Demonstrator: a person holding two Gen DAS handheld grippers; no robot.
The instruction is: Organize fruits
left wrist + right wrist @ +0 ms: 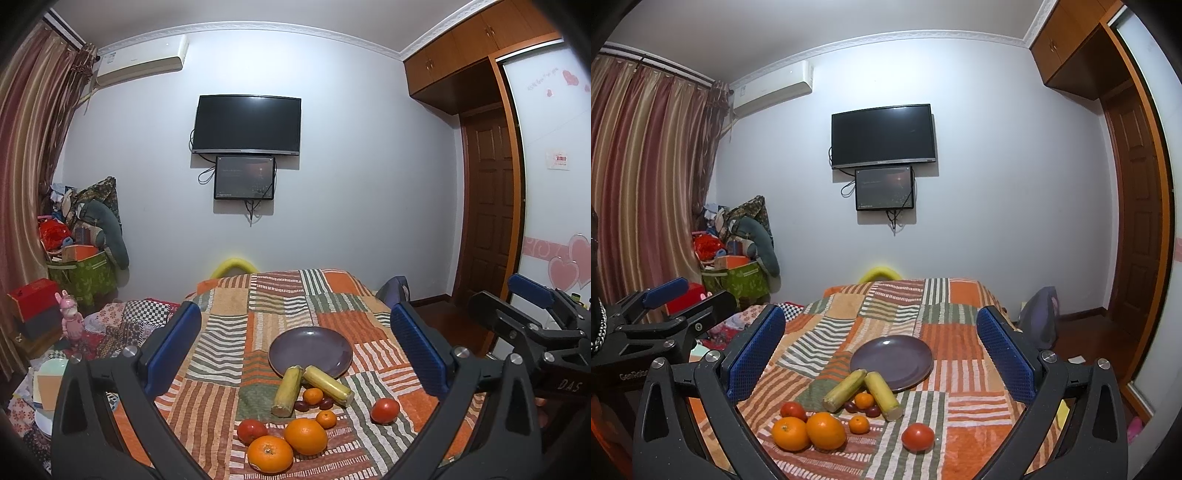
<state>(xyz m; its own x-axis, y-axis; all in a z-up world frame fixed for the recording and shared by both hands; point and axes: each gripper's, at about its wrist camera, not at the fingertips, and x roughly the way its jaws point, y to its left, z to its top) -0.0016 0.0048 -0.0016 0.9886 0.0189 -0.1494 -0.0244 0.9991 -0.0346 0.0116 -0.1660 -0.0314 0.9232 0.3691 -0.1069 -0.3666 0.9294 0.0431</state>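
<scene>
An empty purple plate point(310, 350) point(891, 356) lies on a patchwork cloth. In front of it lie two yellow cane sticks point(287, 390) point(882, 395), small mandarins point(313, 396) point(859, 424), dark dates point(325, 403), two big oranges point(306, 435) point(826, 430) and two tomatoes point(385, 410) point(917, 437). My left gripper point(295, 350) is open and empty, held above and behind the fruit. My right gripper point(882, 352) is open and empty, also short of the fruit. Each gripper shows in the other's view point(532, 317) point(668, 306).
The cloth-covered table point(280, 295) ends at the back near a white wall with a TV point(246, 123). Piled boxes and toys point(74, 266) stand at the left by curtains. A wooden door point(487, 206) and wardrobe are at the right.
</scene>
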